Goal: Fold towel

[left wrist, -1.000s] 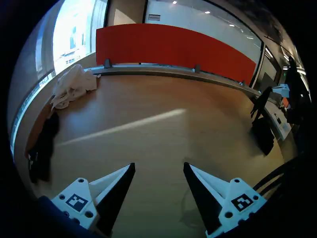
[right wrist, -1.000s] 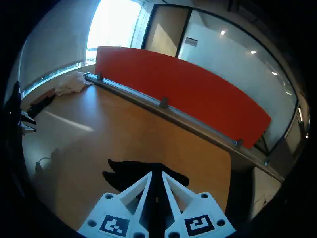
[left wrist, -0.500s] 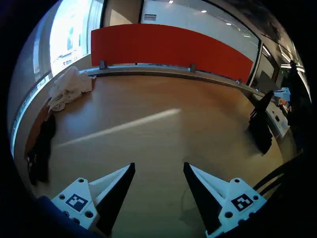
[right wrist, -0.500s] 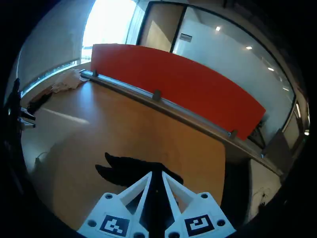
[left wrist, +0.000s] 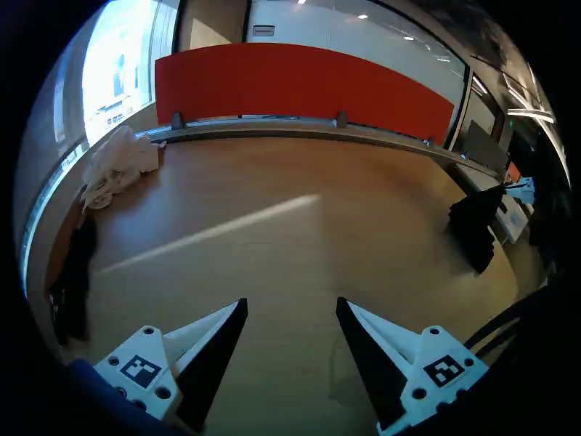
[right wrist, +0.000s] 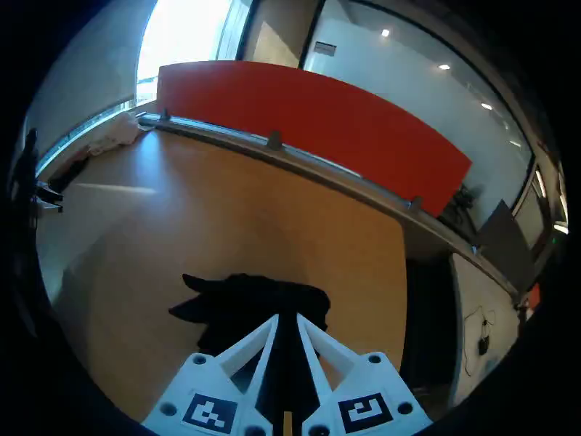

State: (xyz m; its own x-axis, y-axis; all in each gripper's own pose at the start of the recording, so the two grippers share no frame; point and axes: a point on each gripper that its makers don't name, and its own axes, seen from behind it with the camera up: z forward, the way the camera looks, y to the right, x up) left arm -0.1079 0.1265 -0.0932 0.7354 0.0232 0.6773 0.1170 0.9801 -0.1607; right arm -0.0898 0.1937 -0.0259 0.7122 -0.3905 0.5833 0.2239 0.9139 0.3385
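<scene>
My right gripper (right wrist: 287, 341) has its jaws pinched together on the black towel (right wrist: 247, 301), which bunches just ahead of them near the right edge of the table (left wrist: 290, 218). In the left gripper view the towel hangs in a dark drape, so I judge it is lifted to let the cloth fall straight. My left gripper (left wrist: 290, 320) has its jaws wide apart and empty over the table's near edge, free to take another corner. A white cloth (left wrist: 116, 163) is heaped at the far left corner by the red divider (left wrist: 305, 80).
</scene>
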